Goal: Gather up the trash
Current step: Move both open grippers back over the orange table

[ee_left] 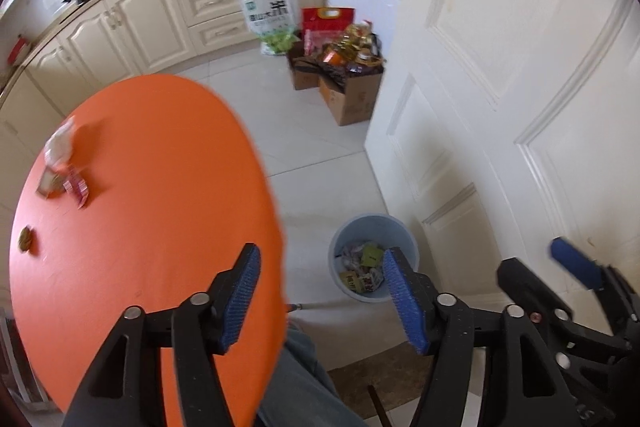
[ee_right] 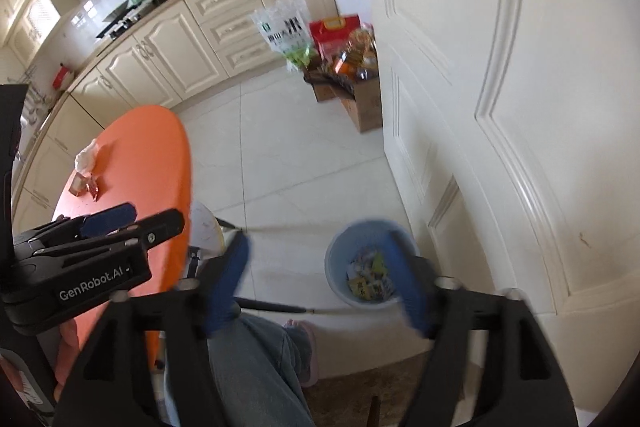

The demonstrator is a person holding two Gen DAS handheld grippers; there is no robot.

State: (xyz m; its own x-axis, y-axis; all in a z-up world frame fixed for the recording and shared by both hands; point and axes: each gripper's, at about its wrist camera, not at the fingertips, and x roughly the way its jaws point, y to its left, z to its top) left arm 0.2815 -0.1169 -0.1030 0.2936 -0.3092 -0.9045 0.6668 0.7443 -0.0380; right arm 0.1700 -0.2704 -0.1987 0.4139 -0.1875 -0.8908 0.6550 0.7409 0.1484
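A pale blue waste bin (ee_left: 374, 257) (ee_right: 366, 265) stands on the floor by the door, with several wrappers inside. My left gripper (ee_left: 322, 293) is open and empty, above the edge of the round orange table (ee_left: 152, 211). My right gripper (ee_right: 326, 285) is open and empty too, high over the bin; its blue pad (ee_left: 576, 267) shows at the right of the left wrist view. On the table's far side lie a crumpled white tissue (ee_left: 60, 143) (ee_right: 85, 159), small red and tan packets (ee_left: 66, 185) (ee_right: 85, 185) and a brown scrap (ee_left: 27, 239).
A white panelled door (ee_left: 520, 99) fills the right side. Cardboard boxes with groceries (ee_left: 340, 67) and a rice sack (ee_left: 270, 15) stand against cream cabinets (ee_left: 140, 15). A person's jeans-clad leg (ee_right: 256, 375) and pink slipper (ee_right: 306, 347) are below me. White tiled floor lies between table and bin.
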